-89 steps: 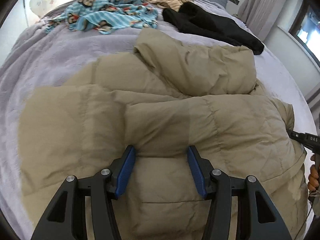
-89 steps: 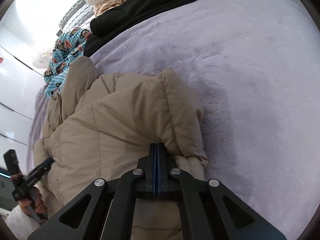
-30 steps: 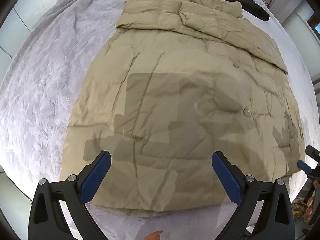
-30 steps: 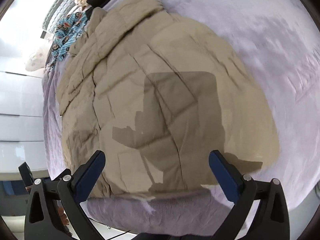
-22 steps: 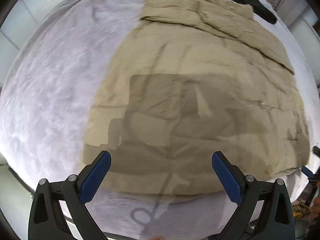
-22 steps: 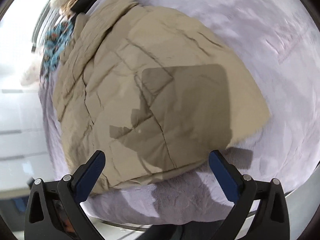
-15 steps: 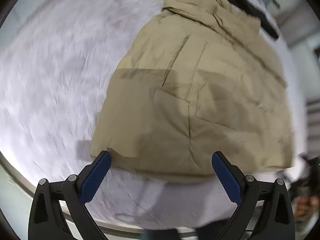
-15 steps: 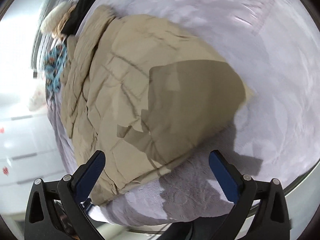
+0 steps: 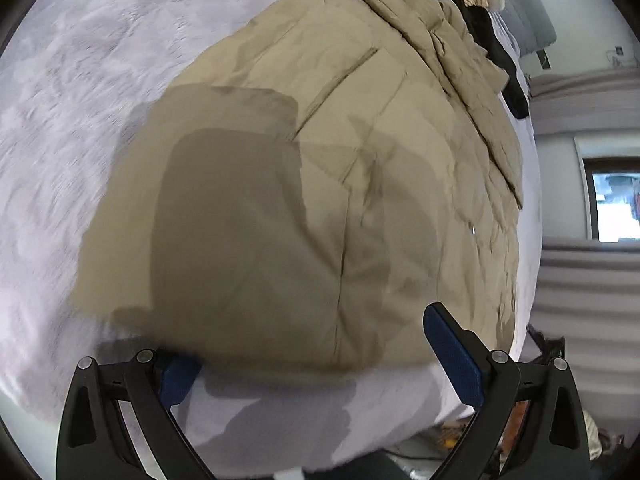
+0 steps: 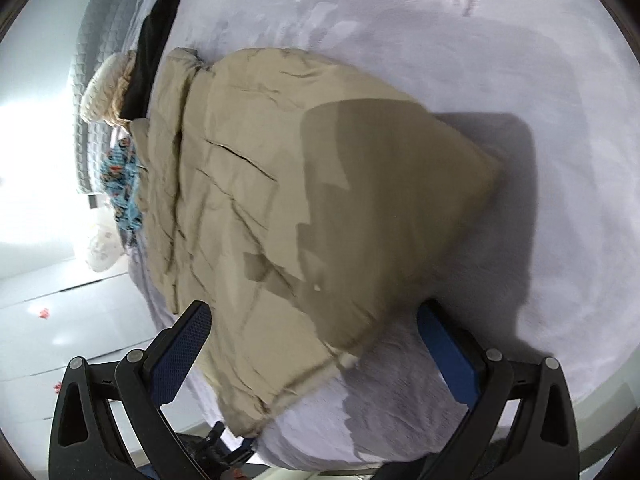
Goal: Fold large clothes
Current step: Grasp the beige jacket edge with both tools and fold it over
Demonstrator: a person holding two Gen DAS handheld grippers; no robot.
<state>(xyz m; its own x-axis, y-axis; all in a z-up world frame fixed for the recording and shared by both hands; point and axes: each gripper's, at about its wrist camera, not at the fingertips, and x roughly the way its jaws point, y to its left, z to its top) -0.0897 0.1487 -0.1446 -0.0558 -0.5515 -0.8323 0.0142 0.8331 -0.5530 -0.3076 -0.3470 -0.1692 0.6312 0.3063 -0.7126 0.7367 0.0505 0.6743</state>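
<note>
A tan puffer jacket [image 9: 320, 184] lies spread flat on the lavender bed cover [image 9: 60, 120], collar at the far end and hem toward me. My left gripper [image 9: 314, 364] hangs low over the hem with its jaws wide and closing. The hem lies between them, the left pad [image 9: 176, 376] sits at the hem's edge, and neither pad presses on the cloth. In the right wrist view the jacket [image 10: 304, 184] shows its other hem corner. My right gripper [image 10: 314, 352] stands open around that corner without touching it.
Beyond the collar lie a black garment [image 9: 496, 48], a cream knit piece [image 10: 104, 92] and a blue patterned cloth [image 10: 120, 184]. A grey headboard [image 10: 96, 32] stands behind them. The bed's near edge [image 9: 360, 420] runs just below the hem. A window [image 9: 612, 204] is at the right.
Both grippers have sunk toward the jacket's hem and rolled, so the jacket looks tilted and larger. The left jaws have narrowed a little. The right gripper, earlier shut on the jacket, is open.
</note>
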